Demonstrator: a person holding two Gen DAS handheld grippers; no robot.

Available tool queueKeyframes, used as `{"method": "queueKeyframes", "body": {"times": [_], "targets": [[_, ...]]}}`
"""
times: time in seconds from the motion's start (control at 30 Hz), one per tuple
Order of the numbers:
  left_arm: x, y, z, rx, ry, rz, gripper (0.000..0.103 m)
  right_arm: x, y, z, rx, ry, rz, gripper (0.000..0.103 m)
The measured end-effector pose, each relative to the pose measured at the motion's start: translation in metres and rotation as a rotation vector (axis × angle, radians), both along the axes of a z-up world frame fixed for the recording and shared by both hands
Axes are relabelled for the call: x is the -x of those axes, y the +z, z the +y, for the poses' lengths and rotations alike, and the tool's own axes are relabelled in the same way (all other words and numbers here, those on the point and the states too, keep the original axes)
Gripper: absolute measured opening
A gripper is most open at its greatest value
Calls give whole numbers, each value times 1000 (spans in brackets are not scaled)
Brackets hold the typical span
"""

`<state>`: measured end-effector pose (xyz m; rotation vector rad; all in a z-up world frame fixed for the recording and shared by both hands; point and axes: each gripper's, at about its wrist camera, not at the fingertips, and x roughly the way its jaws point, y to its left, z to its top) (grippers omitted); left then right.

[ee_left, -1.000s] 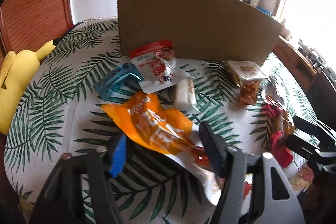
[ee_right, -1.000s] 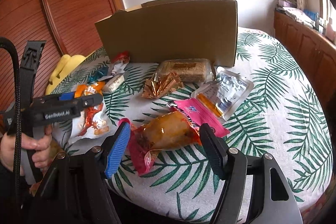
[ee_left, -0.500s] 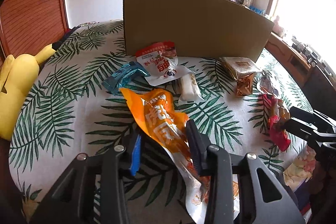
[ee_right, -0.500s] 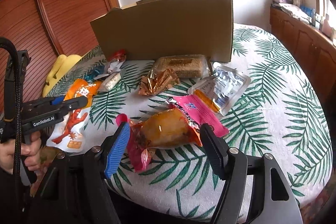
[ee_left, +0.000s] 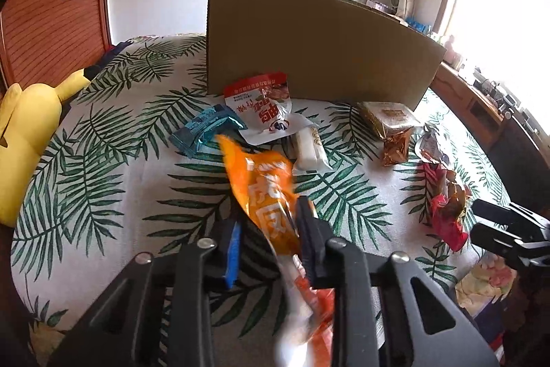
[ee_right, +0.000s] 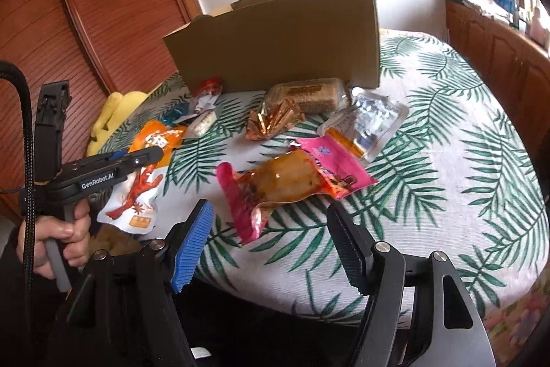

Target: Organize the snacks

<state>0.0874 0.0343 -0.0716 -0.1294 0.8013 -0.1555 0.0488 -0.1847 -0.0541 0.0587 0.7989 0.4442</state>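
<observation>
Left gripper (ee_left: 266, 238) pinches a crinkly orange foil packet (ee_left: 264, 191); right gripper (ee_right: 271, 250) gapes wide over leaf-print cloth (ee_right: 447, 160)

A tall brown cardboard box (ee_right: 282, 40) walls off the far side of the leaf-patterned tabletop (ee_right: 447, 167); scattered snack packets (ee_right: 299, 95) crowd its middle, leaving bare cloth open at right.

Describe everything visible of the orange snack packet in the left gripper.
The orange snack packet is glossy plastic film, orange with white characters at one end, white with a red crayfish picture at the other. It runs between the fingers of the left gripper, blurred, its white end hanging past the bed's edge near the hand.
</observation>
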Motion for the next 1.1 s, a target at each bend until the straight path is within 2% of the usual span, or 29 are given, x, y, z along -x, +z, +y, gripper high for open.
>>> {"method": "queueKeyframes", "body": {"times": [0.2, 0.33, 0.5, 0.57, 0.7, 0.83, 0.93, 1.0, 1.1], "targets": [[2, 0, -1, 5, -12, -2, 21, -23, -4, 6, 19, -45, -4, 71], [5, 2, -5, 4, -26, -8, 21, -41, -5, 4, -22, -60, 18, 71], [6, 3, -11, -29, -29, -11, 21, -53, -8, 15, 28, -57, 16, 70], [6, 3, -16, -74, -44, -7, 23, -53, -12, 19, 60, -50, 18, 65], [3, 2, -15, -86, -54, 17, 25, -47, -17, 27, 150, -40, -19, 57], [-1, 4, -14, -127, -64, 44, 32, -43, -18, 31, 197, -28, -38, 46], [-2, 3, -13, -127, -66, 50, 35, -42, -20, 32, 216, -21, -48, 45], [-3, 2, -12, -126, -70, 49, 35, -41, -21, 32, 219, -18, -53, 45], [-2, 2, -10, -112, -82, 43, 27, -40, -21, 32, 222, -16, -58, 44]]}}
